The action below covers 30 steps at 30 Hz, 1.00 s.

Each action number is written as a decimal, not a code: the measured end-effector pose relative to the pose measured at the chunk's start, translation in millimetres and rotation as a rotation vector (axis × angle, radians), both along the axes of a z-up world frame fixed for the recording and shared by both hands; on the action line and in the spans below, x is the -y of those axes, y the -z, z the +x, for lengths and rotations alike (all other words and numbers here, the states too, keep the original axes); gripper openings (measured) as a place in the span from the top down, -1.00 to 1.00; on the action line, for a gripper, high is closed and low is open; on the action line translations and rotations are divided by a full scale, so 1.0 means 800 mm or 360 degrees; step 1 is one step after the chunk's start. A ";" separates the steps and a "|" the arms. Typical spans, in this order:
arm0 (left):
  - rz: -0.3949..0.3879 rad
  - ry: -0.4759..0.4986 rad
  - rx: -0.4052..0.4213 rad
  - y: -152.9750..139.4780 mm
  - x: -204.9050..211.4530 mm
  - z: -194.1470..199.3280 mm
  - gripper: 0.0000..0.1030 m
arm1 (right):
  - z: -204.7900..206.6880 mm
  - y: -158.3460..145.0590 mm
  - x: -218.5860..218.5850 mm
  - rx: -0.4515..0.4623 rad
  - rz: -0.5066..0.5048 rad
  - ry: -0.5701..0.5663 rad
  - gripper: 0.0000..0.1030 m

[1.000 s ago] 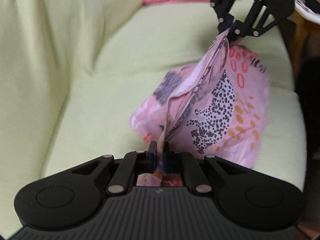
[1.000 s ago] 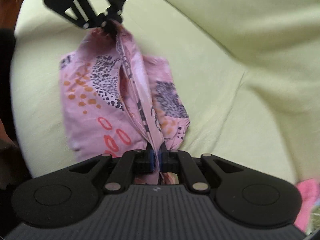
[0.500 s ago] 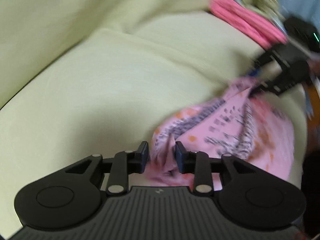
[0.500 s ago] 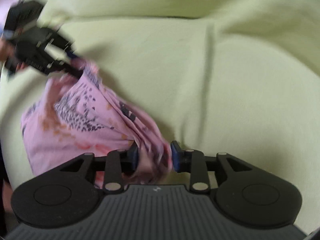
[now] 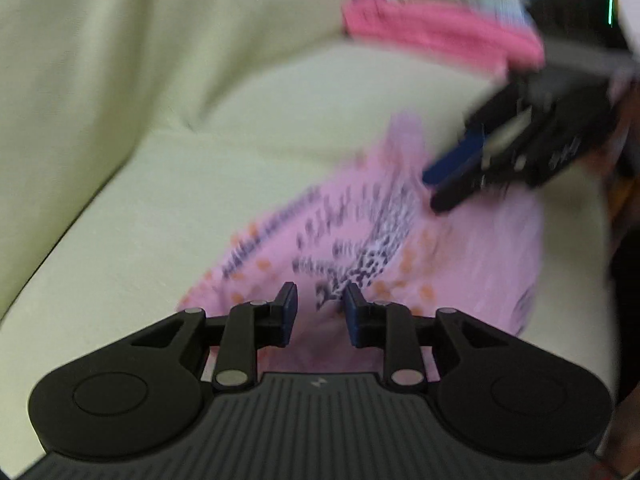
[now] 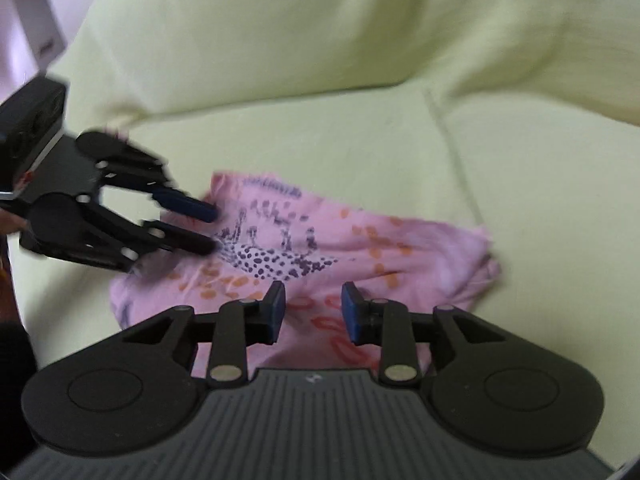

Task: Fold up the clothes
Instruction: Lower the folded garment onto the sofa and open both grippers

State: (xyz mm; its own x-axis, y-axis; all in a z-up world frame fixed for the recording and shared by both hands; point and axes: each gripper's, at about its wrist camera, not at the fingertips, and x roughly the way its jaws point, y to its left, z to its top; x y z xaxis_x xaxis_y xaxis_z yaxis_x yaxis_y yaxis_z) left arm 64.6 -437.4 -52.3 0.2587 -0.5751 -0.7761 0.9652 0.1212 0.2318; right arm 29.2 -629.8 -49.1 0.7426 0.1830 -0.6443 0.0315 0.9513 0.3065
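A pink patterned garment [image 5: 460,248] [image 6: 400,248] lies bunched and roughly folded on the pale green sofa seat [image 5: 240,184]. My left gripper [image 5: 318,304] hovers over its near edge with its jaws opening; the cloth shows behind the gap and the pads do not press on it. In the right wrist view that gripper [image 6: 212,228] sits at the garment's left end, fingers apart. My right gripper [image 6: 313,304] stands open above the garment's front edge, holding nothing. It also appears in the left wrist view [image 5: 436,188], over the far end of the cloth.
A stack of bright pink clothes [image 5: 440,36] rests at the far end of the sofa. The backrest [image 6: 280,40] rises behind the seat, and a seam [image 6: 452,148] divides two cushions. The sofa's front edge is near the garment.
Both grippers were shut on the garment, holding it up stretched between them. They have come down and let go, and the garment now lies on the seat.
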 end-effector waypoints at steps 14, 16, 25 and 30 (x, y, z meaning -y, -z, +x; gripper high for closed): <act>-0.0246 -0.0361 -0.0453 -0.022 -0.043 0.090 0.29 | -0.017 -0.016 0.025 0.0131 -0.0140 0.0199 0.48; -0.0190 -0.0364 -0.0383 -0.012 -0.024 0.087 0.29 | -0.019 -0.019 0.018 0.0136 -0.0209 0.0198 0.39; -0.0445 -0.0544 -0.0501 -0.028 -0.051 0.121 1.00 | -0.017 -0.006 0.036 0.0141 -0.0307 0.0342 0.39; -0.0486 -0.0632 -0.0594 -0.014 -0.065 0.135 1.00 | -0.012 0.008 0.056 0.0108 -0.0170 0.0399 0.39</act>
